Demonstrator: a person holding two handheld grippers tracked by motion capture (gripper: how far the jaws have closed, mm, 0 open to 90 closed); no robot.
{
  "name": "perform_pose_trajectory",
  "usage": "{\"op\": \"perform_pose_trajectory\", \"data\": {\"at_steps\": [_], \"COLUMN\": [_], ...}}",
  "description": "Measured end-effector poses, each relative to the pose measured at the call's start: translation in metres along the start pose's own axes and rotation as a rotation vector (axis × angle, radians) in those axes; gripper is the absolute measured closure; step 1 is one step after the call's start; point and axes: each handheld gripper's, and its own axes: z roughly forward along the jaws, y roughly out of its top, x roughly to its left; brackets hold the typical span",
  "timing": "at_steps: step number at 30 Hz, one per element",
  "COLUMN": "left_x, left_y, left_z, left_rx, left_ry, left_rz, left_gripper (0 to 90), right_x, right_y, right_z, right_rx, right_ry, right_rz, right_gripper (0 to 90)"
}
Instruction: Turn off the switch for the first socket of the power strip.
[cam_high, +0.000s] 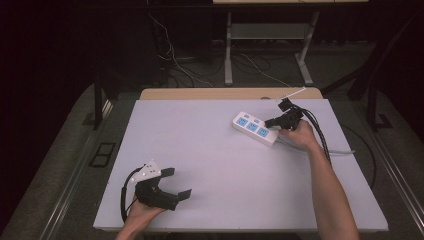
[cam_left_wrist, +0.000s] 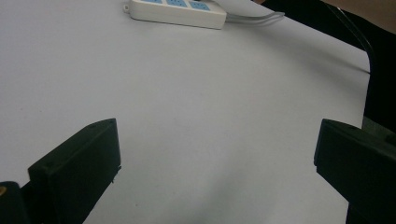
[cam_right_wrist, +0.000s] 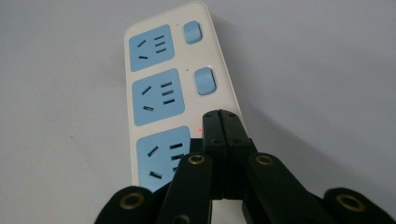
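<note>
A white power strip (cam_high: 255, 128) with three blue sockets lies on the table's far right part. In the right gripper view the power strip (cam_right_wrist: 163, 88) shows two blue rocker switches beside the far sockets. My right gripper (cam_right_wrist: 220, 116) is shut, its joined tips over the strip beside the nearest socket, where a small red light glows. From above, the right gripper (cam_high: 271, 122) rests at the strip's near end. My left gripper (cam_high: 179, 183) is open near the front left edge, nothing between its jaws. The strip (cam_left_wrist: 175, 11) lies far ahead of it.
The table (cam_high: 215, 165) has a white top with a wooden strip along its far edge. A grey cord (cam_high: 340, 151) runs from the strip toward the right edge. Black gripper cables (cam_high: 320, 130) trail by the right hand. Table legs and wires stand behind.
</note>
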Motion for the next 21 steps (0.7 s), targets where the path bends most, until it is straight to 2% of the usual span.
{"op": "perform_pose_trajectory", "data": {"at_steps": [5,12,16,17,18,21], "left_x": [0.0004,0.0020,0.0021,0.0026,0.0026,0.0035], "left_y": [0.0001,0.0000,0.0001,0.0001,0.0001,0.0004], "left_z": [0.0000,-0.0004,-0.0006,-0.0006,-0.0006,-0.0004], "left_rx": [0.000,-0.004,-0.006,-0.003,-0.003,-0.002], "left_ry": [0.003,0.003,0.003,0.004,0.004,0.005], "left_rz": [-0.003,-0.009,-0.010,-0.007,-0.007,-0.008], "left_gripper": [0.0,0.0,0.0,0.0,0.0,0.0], "right_x": [-0.0010,0.0008,0.0006,0.0002,0.0002,0.0030], "right_y": [-0.0004,0.0002,0.0011,0.0019,0.0019,0.0048], "right_z": [-0.0002,-0.0003,-0.0008,-0.0031,-0.0031,-0.0052], "right_rx": [-0.005,-0.002,0.002,-0.024,-0.024,0.000], "right_ry": [0.010,-0.004,0.000,0.016,0.016,-0.014], "right_rz": [0.010,0.003,0.019,0.029,0.029,0.008], "right_gripper": [90.0,90.0,90.0,90.0,90.0,90.0]}}
